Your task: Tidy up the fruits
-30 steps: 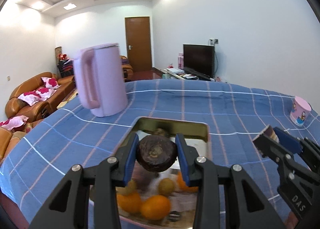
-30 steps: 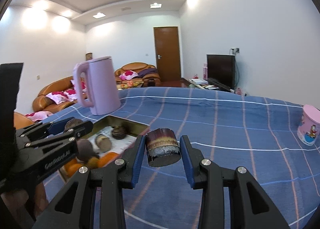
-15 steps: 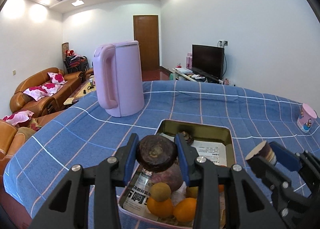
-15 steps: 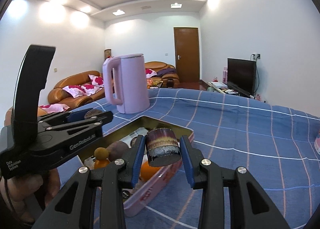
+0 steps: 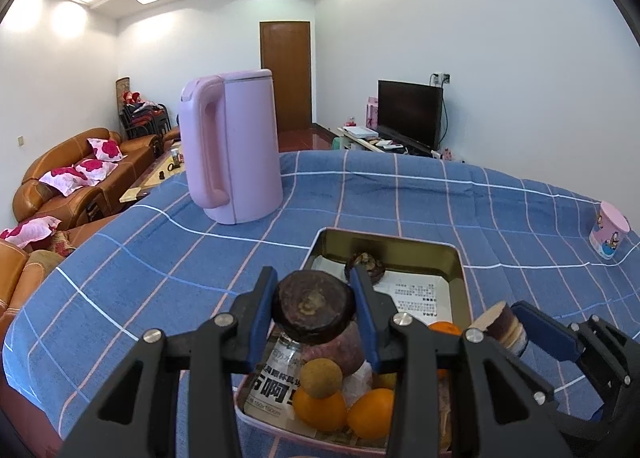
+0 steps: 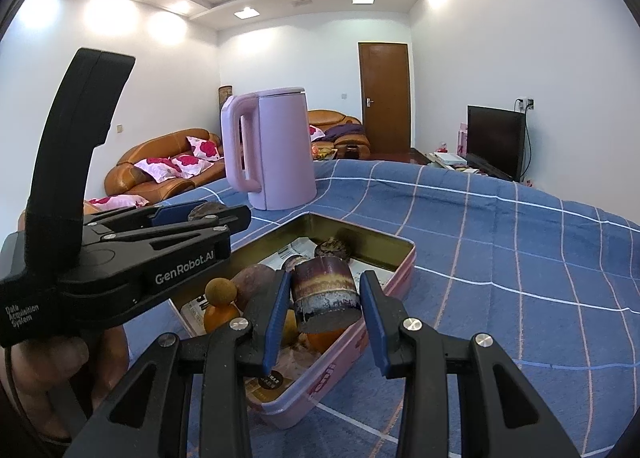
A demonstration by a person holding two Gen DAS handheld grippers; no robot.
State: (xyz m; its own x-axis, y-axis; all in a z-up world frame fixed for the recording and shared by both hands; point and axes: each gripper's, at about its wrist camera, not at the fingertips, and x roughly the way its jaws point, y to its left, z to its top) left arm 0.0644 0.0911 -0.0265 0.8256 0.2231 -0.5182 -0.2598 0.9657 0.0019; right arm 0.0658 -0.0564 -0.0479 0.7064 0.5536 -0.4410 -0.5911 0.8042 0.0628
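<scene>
tin (image 5: pixel 460 278): glossy metal | tablecloth (image 5: pixel 400 193): woven cloth | kettle (image 5: pixel 240 149): smooth matt plastic | sofa (image 5: pixel 68 173): shiny leather

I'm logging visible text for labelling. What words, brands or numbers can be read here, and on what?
"GenRobot.AI": side of the left gripper, right wrist view.
"Data Acquisition System": same gripper's body, small white print.
"150x180cm": paper packet in the tin, under large Chinese characters I cannot read surely.
Printed sheet in the tin: too small.
Red lettering on the tin's pink side: blurred.
Pink cup: cartoon picture only.
</scene>
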